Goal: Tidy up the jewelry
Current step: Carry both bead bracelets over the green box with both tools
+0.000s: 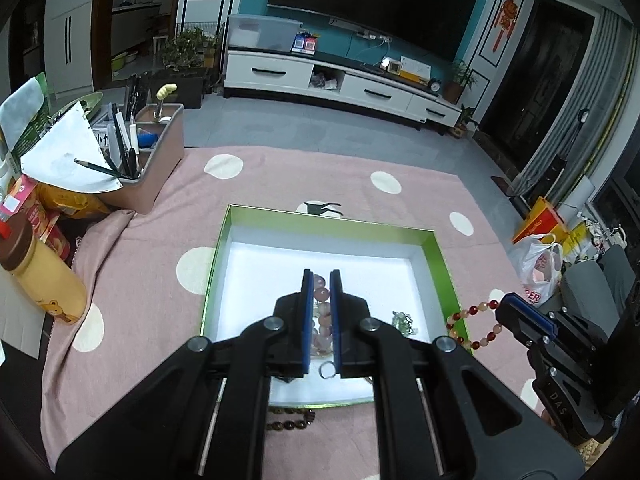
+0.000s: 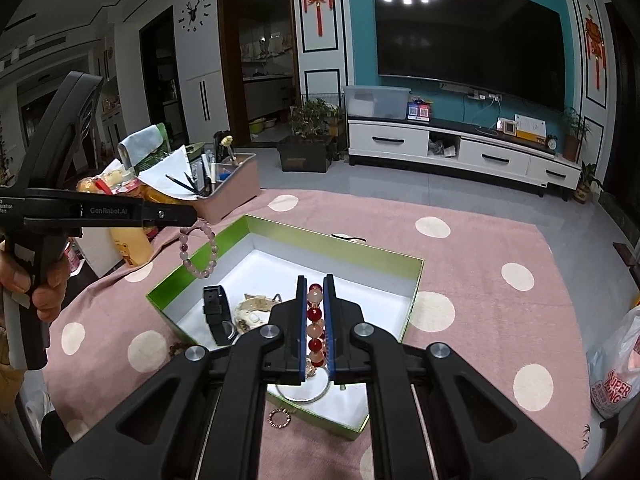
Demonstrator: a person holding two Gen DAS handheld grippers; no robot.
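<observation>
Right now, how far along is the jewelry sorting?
Partly done. A watch, a ring and a green piece already lie in the green box. The left gripper holds a pink bracelet; the right gripper holds a red-and-peach bracelet. Dark beads and a small chain ring remain on the cloth.

left gripper (image 1: 321,312) — jaws clamped, raised | right gripper (image 2: 315,320) — jaws clamped, raised

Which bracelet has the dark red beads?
The one in the right gripper: the red-and-peach bracelet. The left gripper holds a pale pink bracelet with no red beads.
</observation>
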